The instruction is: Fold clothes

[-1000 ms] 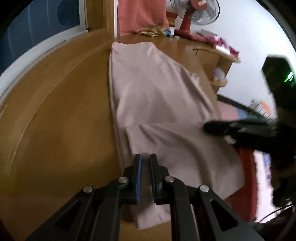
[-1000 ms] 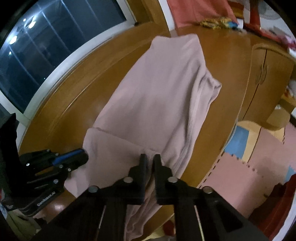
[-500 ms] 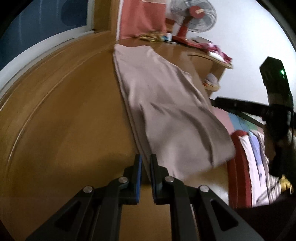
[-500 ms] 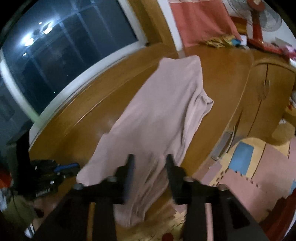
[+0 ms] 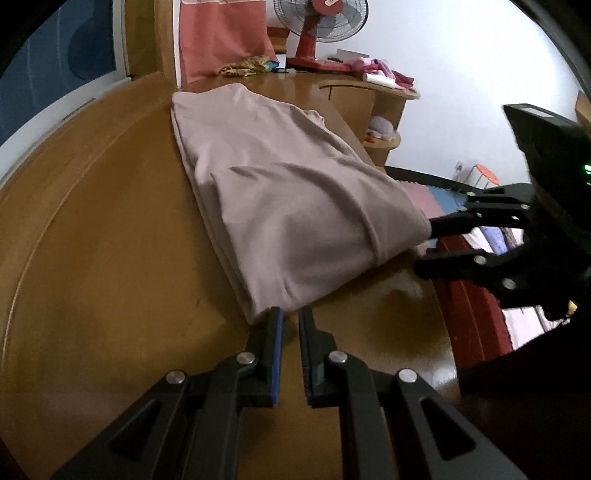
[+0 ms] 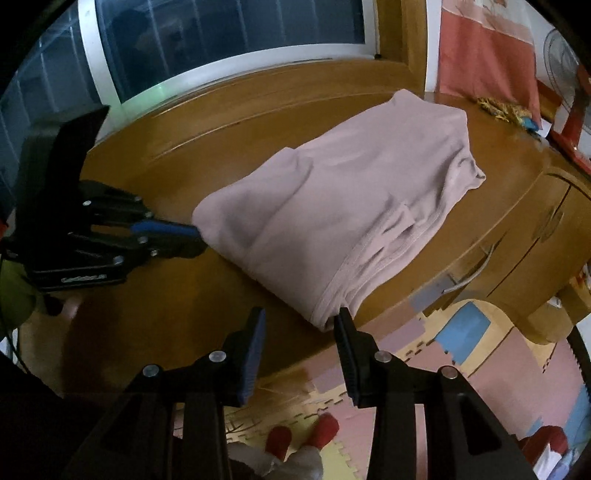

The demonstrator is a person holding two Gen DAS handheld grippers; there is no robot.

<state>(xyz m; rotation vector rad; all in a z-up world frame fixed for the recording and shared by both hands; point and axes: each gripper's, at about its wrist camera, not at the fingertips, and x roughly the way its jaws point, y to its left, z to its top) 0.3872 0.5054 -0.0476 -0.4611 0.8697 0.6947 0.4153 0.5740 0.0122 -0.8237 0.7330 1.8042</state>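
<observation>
A dusty-pink garment lies folded on the brown wooden table. It also fills the middle of the right wrist view as the same garment. My left gripper is shut, its tips pinching the near folded corner. From the right wrist view the left gripper touches the cloth's left corner. My right gripper is open, and the hemmed corner rests against its right finger, not gripped. In the left wrist view the right gripper stands open at the cloth's right corner.
A red fan, a salmon cloth and a yellow bundle sit at the table's far end. A cabinet with metal handles is under the table's right side. Foam floor mats and a person's feet are below.
The garment's near end, which hung off the table, now lies doubled over on the tabletop. My right gripper has opened and let go of the cloth. The left gripper stays shut.
</observation>
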